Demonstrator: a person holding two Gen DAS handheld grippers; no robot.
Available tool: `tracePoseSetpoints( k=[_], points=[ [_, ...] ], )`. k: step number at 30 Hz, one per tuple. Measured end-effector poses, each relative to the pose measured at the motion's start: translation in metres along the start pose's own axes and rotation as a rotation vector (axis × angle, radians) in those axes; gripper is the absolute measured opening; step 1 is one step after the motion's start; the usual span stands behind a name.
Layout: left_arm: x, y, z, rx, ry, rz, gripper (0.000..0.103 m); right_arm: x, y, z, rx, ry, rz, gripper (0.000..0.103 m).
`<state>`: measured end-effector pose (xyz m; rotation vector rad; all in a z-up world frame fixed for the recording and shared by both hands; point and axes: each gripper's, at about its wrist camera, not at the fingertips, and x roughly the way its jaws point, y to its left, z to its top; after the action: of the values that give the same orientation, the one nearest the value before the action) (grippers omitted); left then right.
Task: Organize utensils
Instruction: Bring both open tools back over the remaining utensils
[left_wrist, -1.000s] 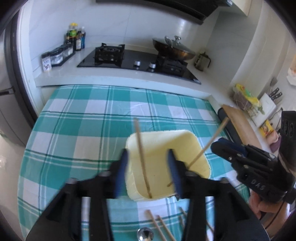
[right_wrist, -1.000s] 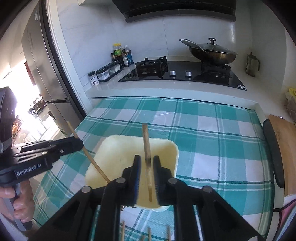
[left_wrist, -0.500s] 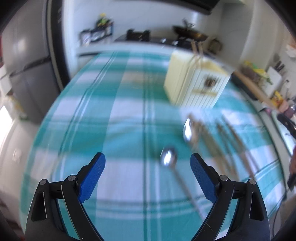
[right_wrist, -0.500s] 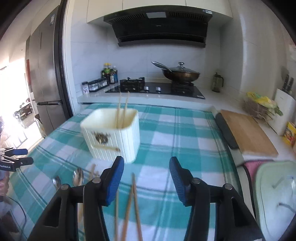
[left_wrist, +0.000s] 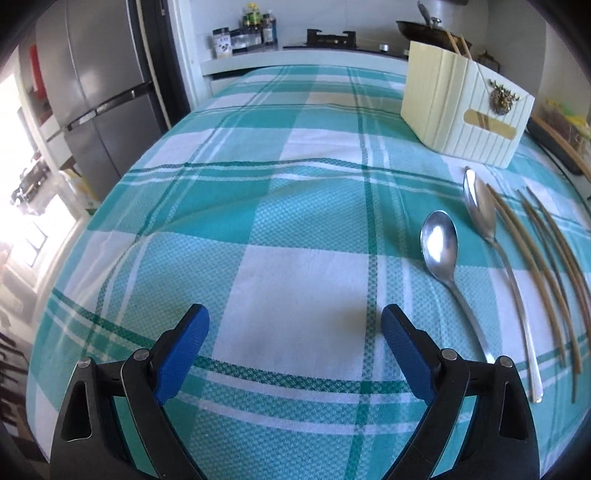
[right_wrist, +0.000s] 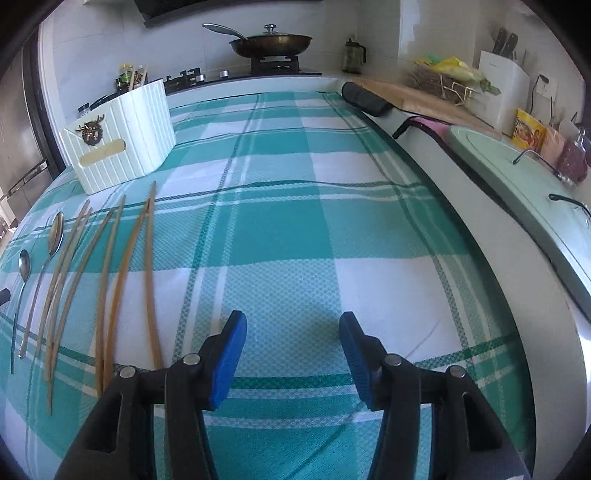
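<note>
A cream ribbed utensil holder (left_wrist: 465, 110) stands on the teal checked tablecloth (left_wrist: 258, 206) with two chopsticks (left_wrist: 460, 42) sticking out of it. In front of it lie two metal spoons (left_wrist: 439, 247) and several loose chopsticks (left_wrist: 546, 266). My left gripper (left_wrist: 294, 314) hovers low over bare cloth, left of the spoons; its jaws are opening with nothing between them. My right gripper (right_wrist: 292, 321) stands open and empty over the cloth, right of the loose chopsticks (right_wrist: 114, 273) and the spoons (right_wrist: 24, 264). The holder (right_wrist: 122, 144) is far left in that view.
A stove with a lidded wok (right_wrist: 271, 42) runs along the back counter. A wooden cutting board (right_wrist: 417, 99) and a pale green lid (right_wrist: 517, 166) sit past the table's right edge. A grey fridge (left_wrist: 99, 92) stands on the left.
Both grippers let go of the chopsticks over the holder, pulled back and sank toward the cloth. Both sets of jaws widened, and two chopsticks now stand in the holder.
</note>
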<state>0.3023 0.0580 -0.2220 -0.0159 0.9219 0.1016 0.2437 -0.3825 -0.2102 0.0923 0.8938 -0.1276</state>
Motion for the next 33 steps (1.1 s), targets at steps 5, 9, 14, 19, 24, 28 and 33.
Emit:
tracePoseSetpoints(
  k=[5, 9, 14, 19, 24, 28, 33],
  points=[
    [0.0059, 0.0073, 0.0012, -0.050, 0.025, -0.007, 0.103, 0.0007, 0.0033, -0.0029, -0.008, 0.004, -0.005, 0.056],
    [0.0048, 0.0058, -0.0005, -0.049, 0.022, -0.003, 0.103, 0.0019, 0.0051, -0.0024, -0.013, 0.006, -0.014, 0.057],
    [0.0050, 0.0062, -0.0006, -0.051, 0.021, -0.005, 0.103, 0.0023, 0.0041, -0.0022, -0.008, 0.007, -0.013, 0.058],
    [0.0042, 0.0057, -0.0011, -0.051, 0.020, -0.005, 0.103, 0.0025, 0.0037, -0.0023, -0.010, 0.008, -0.018, 0.059],
    [0.0045, 0.0059, -0.0010, -0.052, 0.020, -0.006, 0.103, 0.0024, 0.0036, -0.0024, -0.011, 0.008, -0.018, 0.059],
    [0.0043, 0.0056, -0.0012, -0.052, 0.020, -0.006, 0.103, 0.0021, 0.0033, -0.0023, -0.010, 0.008, -0.017, 0.059],
    [0.0047, 0.0064, -0.0009, -0.053, 0.020, -0.008, 0.103, 0.0026, 0.0031, -0.0019, -0.008, 0.009, -0.014, 0.059]
  ],
)
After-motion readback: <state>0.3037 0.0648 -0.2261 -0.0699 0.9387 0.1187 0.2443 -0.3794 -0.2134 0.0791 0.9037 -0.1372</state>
